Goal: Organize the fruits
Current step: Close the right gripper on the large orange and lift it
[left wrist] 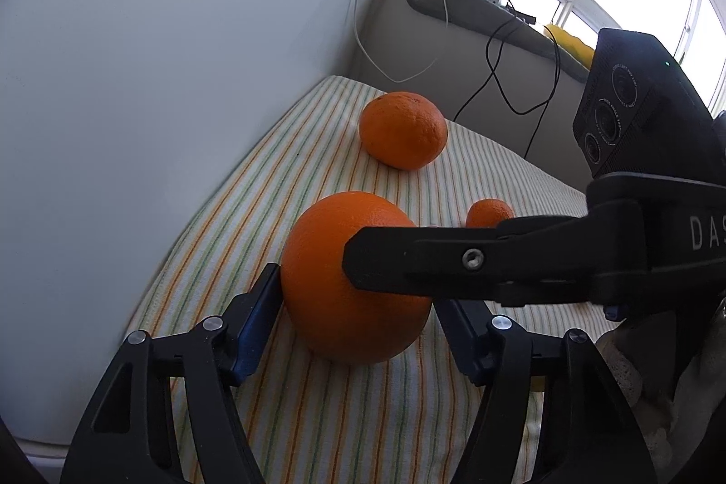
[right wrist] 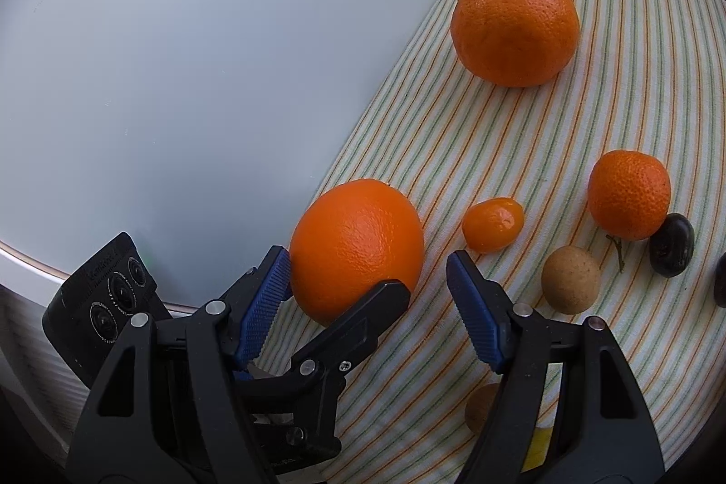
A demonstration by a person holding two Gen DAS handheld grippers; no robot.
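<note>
Fruits (right wrist: 515, 26) lie unsorted on the striped cloth (right wrist: 635, 98); one orange (right wrist: 358, 243) is flanked by open left tongs (left wrist: 358, 325) and open right tongs (right wrist: 370, 298).

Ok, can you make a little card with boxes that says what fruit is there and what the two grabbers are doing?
surface: striped cloth
big fruit: near orange, far orange
small fruit: mandarin, tiny orange fruit, brown round fruit, dark fruit
left gripper: straddles the near orange; cannot tell if it squeezes
right gripper: open, one pad beside the near orange, the other clear of it
</note>
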